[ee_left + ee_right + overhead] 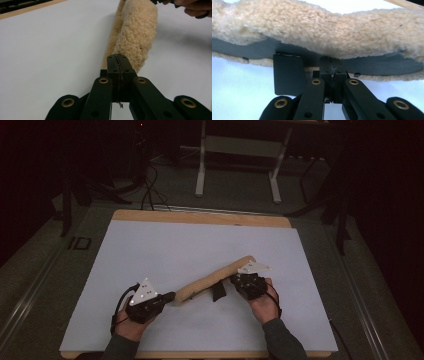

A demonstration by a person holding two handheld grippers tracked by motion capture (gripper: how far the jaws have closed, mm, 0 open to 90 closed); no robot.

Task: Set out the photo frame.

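Long tan fleece pad (215, 281) lying aslant across the white table (165, 250), near-left end low, far-right end toward the middle right. Folded lengthwise, by the look of it, woolly side out, with a dark lining showing along the open edge in the right gripper view, and a black strap tab (218, 292) hanging from the near edge. Left gripper (167, 297) pinched on the near-left end of the pad: jaws pressed flat together with only a thin edge caught between them. Right gripper (234, 281) at the middle of the near edge, jaws likewise closed tight, seemingly on the lower layer just beside the tab (exact layer hard to tell).

Judged from this: both grips taken, fold half made or half undone, upper layer arched loosely over the lower. Left to do: pulling the layers fully together or apart, then smoothing flat.

No containers anywhere on the table; nothing held inside anything.
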